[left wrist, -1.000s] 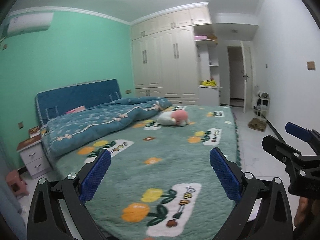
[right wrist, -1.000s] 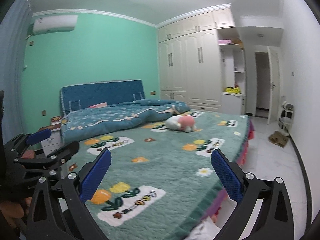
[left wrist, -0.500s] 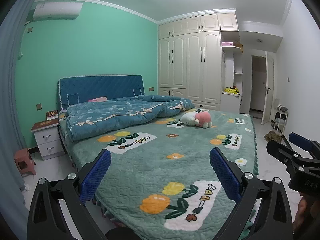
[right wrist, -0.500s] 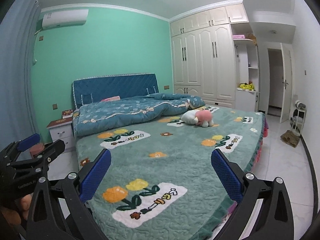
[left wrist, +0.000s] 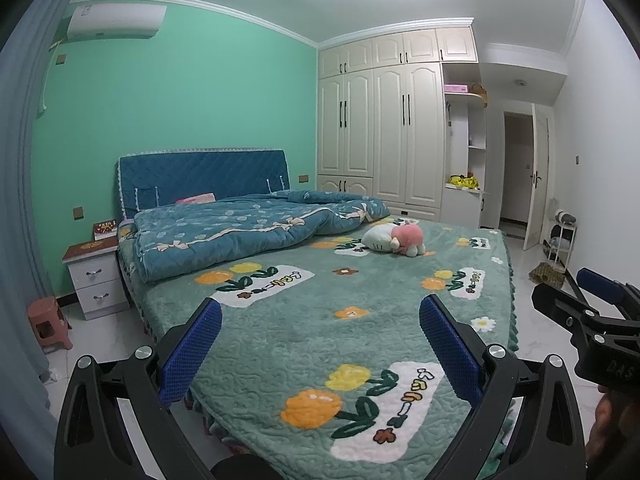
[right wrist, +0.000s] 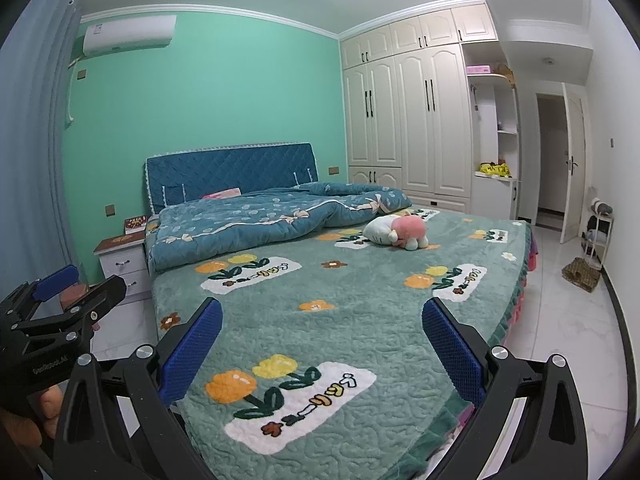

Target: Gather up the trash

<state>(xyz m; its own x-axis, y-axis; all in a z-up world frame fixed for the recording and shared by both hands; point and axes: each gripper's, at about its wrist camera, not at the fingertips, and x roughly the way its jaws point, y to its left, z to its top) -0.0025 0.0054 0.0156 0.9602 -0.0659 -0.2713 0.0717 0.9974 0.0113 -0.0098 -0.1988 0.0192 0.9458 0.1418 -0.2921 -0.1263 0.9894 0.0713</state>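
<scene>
Both grippers hung over the foot of the bed (left wrist: 360, 344), side by side. The left gripper (left wrist: 320, 354) had its fingers spread wide, holding nothing; the right gripper (right wrist: 322, 354) was spread likewise and empty. No trash could be made out in either view. Farther up lay a plush toy (left wrist: 394, 240) on the green cover, then a rumpled blue quilt (left wrist: 240, 232), the headboard (left wrist: 200, 176) and a nightstand (left wrist: 94, 276). A wardrobe (left wrist: 384, 120) stood along the far wall.
</scene>
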